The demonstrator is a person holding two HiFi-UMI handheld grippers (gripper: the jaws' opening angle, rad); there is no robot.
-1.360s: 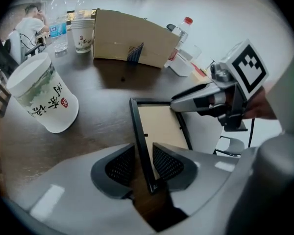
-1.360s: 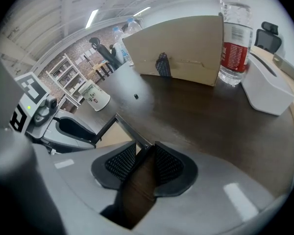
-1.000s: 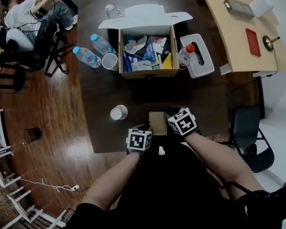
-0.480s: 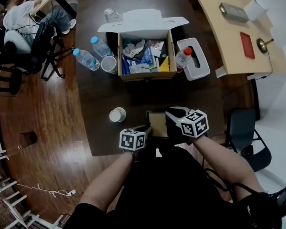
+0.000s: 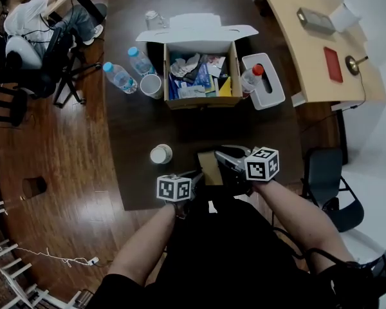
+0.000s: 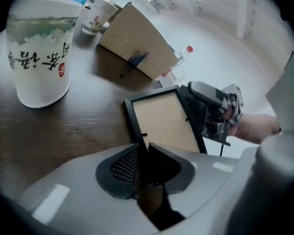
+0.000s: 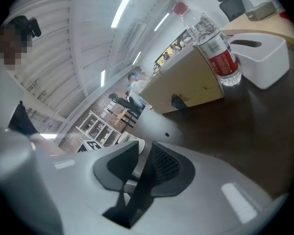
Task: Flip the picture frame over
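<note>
The picture frame (image 5: 210,165) has a black rim and shows its tan backing (image 6: 165,121). It rests near the dark table's front edge, with its right side raised. My left gripper (image 5: 193,177) is shut on the frame's near left edge, and the black rim runs between its pads (image 6: 146,151). My right gripper (image 5: 230,162) holds the opposite edge, which shows as a thin dark strip between its jaws (image 7: 143,153). Those jaws have just been opening a little with the strip still pinched. The left gripper view also shows the right gripper (image 6: 216,112).
A paper cup (image 5: 160,153) stands just left of the frame. Behind are an open cardboard box (image 5: 201,76) of clutter, two water bottles (image 5: 119,76), a red-capped bottle (image 5: 252,76) and a white tissue box (image 5: 270,85). A person sits at the top left (image 5: 32,18). A chair (image 5: 331,172) is on the right.
The right gripper has risen and rolled, tipping the frame's right side up. The left gripper has turned and shifted slightly left, keeping its hold on the frame.
</note>
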